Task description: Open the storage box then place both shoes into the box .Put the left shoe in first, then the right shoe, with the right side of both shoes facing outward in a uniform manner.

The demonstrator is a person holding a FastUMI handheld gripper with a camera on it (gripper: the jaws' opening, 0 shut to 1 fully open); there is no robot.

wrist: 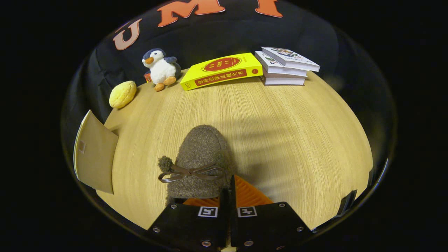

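Note:
A brown fuzzy shoe (201, 157) with a thin brown bow (190, 173) points away from me, toe toward the far side of the wooden table (280, 133). My gripper (230, 190) has its fingers drawn close together on the shoe's near right edge, and the shoe seems pinched between them. The shoe's heel end is hidden behind the fingers. It casts a faint shadow to its right on the table. A tan flat panel of the storage box (94, 154) stands off the table's left edge, left of the shoe.
Along the far edge sit a yellow round plush (122, 94), a penguin toy (160, 69), a yellow book (222, 71) and a stack of white books (285, 66). Black cloth walls surround the table.

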